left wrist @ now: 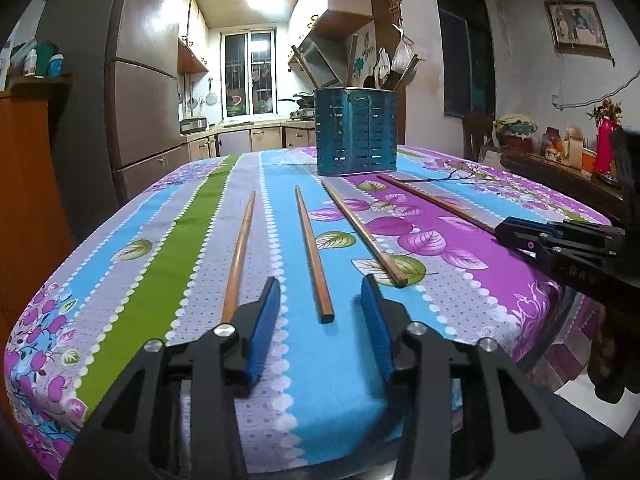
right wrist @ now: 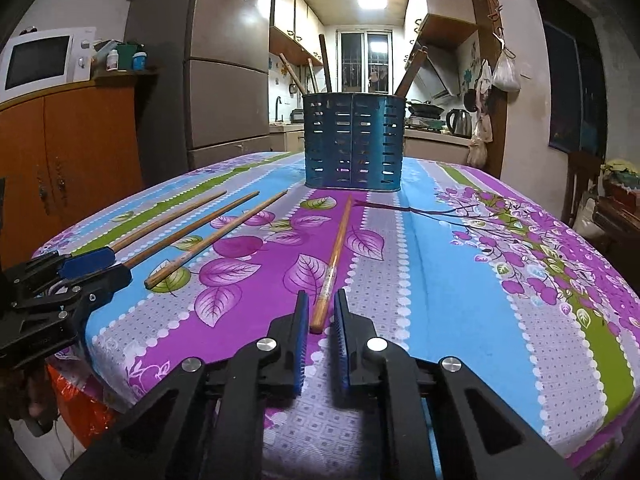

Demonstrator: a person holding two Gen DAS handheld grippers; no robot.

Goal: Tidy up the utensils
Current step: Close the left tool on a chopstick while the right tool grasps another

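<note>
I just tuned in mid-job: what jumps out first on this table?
Four wooden chopsticks lie loose on the bright floral tablecloth, fanned toward the blue slotted utensil holder at the far side, which already holds some utensils. The right gripper straddles the near end of the rightmost chopstick, and the left gripper straddles the second chopstick from the left.

No text, label, brand or number can be read with certainty. Faint pale letters are seen on the right gripper [left wrist: 500,232] body at the right edge of the left wrist view, too blurred to be made out.
</note>
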